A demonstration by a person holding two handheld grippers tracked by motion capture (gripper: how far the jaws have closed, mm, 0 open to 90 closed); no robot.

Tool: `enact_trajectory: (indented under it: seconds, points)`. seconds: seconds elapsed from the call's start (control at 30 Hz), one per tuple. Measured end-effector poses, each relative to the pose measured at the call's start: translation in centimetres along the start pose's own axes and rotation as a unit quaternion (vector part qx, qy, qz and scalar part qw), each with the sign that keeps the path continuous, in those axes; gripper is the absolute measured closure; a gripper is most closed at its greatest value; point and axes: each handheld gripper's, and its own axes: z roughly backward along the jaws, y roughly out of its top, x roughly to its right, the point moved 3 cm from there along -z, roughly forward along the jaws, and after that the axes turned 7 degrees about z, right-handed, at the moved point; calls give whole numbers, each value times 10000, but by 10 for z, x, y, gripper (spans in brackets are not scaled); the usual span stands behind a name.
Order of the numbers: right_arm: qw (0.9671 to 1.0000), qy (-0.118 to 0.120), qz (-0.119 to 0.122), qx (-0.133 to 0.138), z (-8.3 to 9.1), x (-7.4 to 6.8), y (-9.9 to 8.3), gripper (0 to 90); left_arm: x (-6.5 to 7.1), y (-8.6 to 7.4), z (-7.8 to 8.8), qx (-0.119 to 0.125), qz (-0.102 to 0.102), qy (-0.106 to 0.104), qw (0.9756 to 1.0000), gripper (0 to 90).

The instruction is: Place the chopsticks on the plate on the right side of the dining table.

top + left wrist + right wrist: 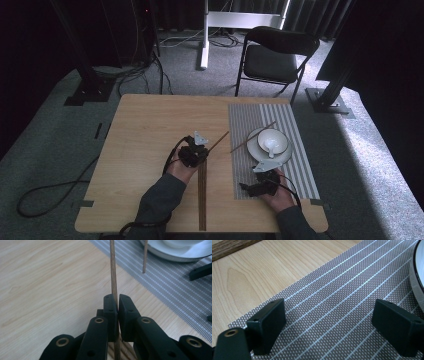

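The left hand-held gripper [117, 303] is clamped on a thin wooden chopstick [113, 270] near the middle of the worktop [145, 130]. The stick runs out ahead of the jaws toward the striped placemat [300, 165]. It is pinched low on its length, so it could pivot or slip between the narrow pads if it is swung quickly. Its tip could also knock the second chopstick [252, 137], which leans on the rim of the white plate [254, 152] toward the worktop's far right.

The right hand-held gripper [334, 327] rests over the placemat's near edge, jaws apart and empty, just beside the plate. A careless move there could nudge the plate and its bowl [272, 141].

What lies in the bowl is too small to make out, and dark wooden strips [202, 195] by the near edge are partly hidden under the left hand.
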Motion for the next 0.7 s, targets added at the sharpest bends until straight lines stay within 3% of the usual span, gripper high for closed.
enact_trajectory:
  seconds: [0.7]
  points:
    - [10000,-4,7,5,0,0,0,111,11,29,-6,211,-184,-117,9995,847]
